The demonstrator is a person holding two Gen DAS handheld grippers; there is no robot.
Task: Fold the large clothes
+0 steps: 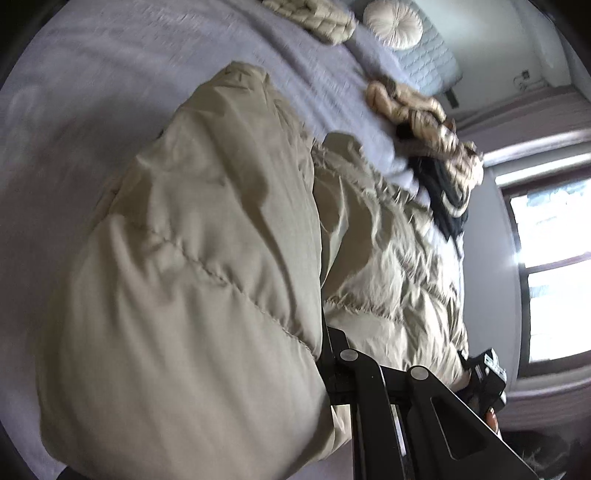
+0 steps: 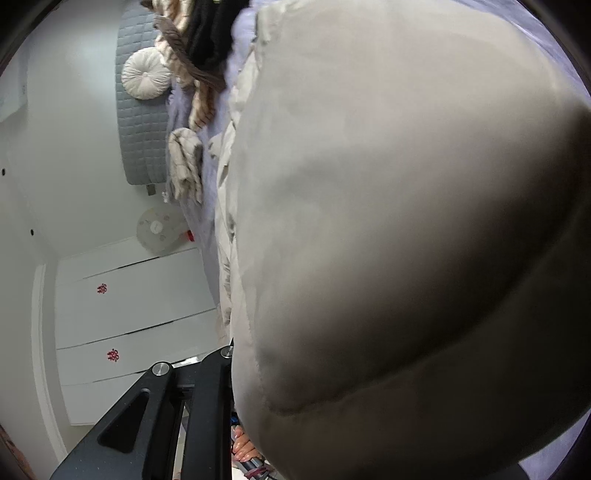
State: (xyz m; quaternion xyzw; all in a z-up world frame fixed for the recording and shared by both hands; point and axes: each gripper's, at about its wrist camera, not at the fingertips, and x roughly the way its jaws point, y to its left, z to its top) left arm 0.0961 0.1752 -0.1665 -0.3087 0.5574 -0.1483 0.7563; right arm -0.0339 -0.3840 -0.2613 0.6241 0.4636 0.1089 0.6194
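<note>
My left hand-held gripper [image 1: 325, 354] is clamped on a fold of the beige puffer jacket [image 1: 207, 236], whose quilted bulk hangs against the lens and trails off over the lilac bed [image 1: 110, 74]. My right hand-held gripper [image 2: 236, 373] is likewise closed on the same jacket [image 2: 388, 240], which fills most of that view. Far across the bed lie a heap of tan and black clothes [image 1: 436, 140] and a round white cushion [image 1: 393, 22].
</note>
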